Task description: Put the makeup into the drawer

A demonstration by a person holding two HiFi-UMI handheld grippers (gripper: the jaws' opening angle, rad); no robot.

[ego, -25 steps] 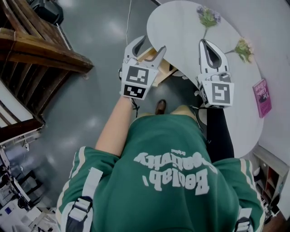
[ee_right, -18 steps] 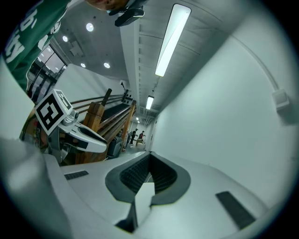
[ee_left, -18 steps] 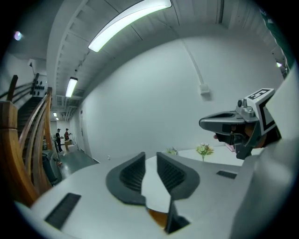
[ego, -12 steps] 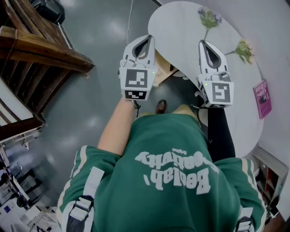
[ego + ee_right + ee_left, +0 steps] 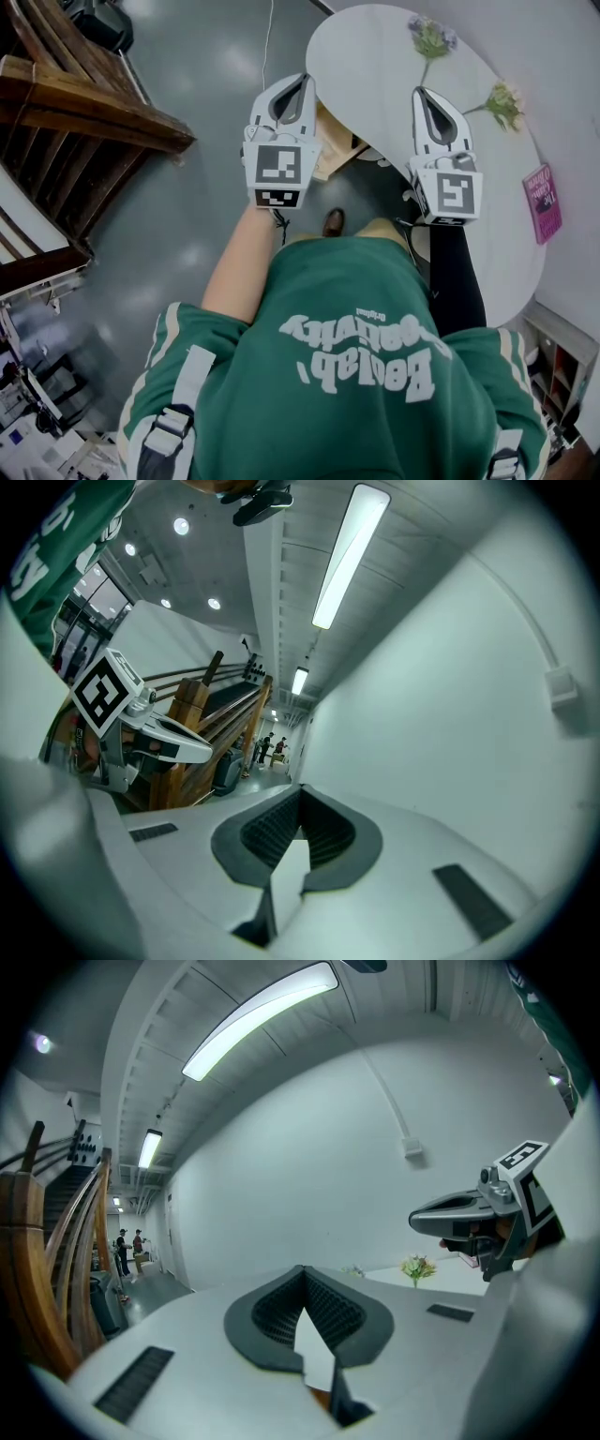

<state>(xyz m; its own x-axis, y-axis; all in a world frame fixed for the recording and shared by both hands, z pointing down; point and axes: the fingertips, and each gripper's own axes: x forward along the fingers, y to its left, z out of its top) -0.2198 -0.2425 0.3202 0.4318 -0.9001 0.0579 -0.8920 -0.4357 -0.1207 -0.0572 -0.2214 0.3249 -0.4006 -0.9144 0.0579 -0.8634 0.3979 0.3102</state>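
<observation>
Two grippers are held level ahead of the person, above the near rim of a white oval table. The left gripper is closed with its pads meeting and nothing between them. The right gripper is likewise closed and empty, as each gripper view confirms.

No makeup appears in any view. No drawer can be identified either. A pale wooden piece shows under the table edge just beside the left gripper, but whether it belongs to a drawer cannot be told. The table carries two flower sprigs and a pink book, well apart from both grippers.

This arrangement fits two stages equally: empty grippers with the makeup yet to be fetched, or empty grippers with the makeup already shut away out of sight.

In either case, good practice is judged as follows:
- Keep both grippers level and apart from each other.
- Keep the tips clear of the table rim.
- Turn the head view toward the storage area, confirming where the makeup lies before committing either hand.
</observation>
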